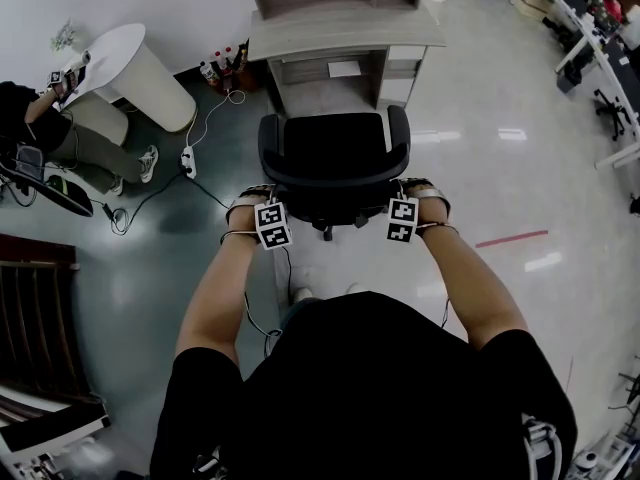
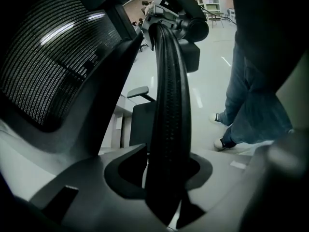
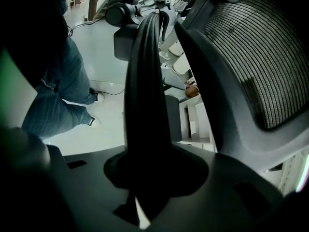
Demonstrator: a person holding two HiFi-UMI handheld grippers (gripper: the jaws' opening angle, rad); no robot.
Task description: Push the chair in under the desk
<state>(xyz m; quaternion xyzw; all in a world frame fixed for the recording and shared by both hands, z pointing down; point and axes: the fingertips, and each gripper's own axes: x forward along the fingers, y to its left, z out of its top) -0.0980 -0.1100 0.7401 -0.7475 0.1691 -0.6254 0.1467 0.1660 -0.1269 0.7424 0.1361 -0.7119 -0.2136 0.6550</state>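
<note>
A black office chair [image 1: 335, 163] stands on the floor with its seat facing the grey desk [image 1: 345, 33], a short gap from the desk's open knee space. My left gripper [image 1: 262, 200] sits at the left edge of the backrest, my right gripper [image 1: 412, 196] at the right edge. In the left gripper view, the ribbed black backrest frame [image 2: 169, 105] runs between the jaws of the left gripper [image 2: 164, 178], with the mesh back [image 2: 53, 57] to the left. In the right gripper view the same frame [image 3: 145, 91] fills the right gripper [image 3: 154, 178]. Both are shut on it.
A person [image 1: 60, 133] sits at the left by a white round table [image 1: 130, 63]. A power strip with its cable [image 1: 188, 160] and several bottles [image 1: 222, 71] lie left of the desk. A dark bench [image 1: 35, 308] is at near left, red floor tape [image 1: 512, 238] at right.
</note>
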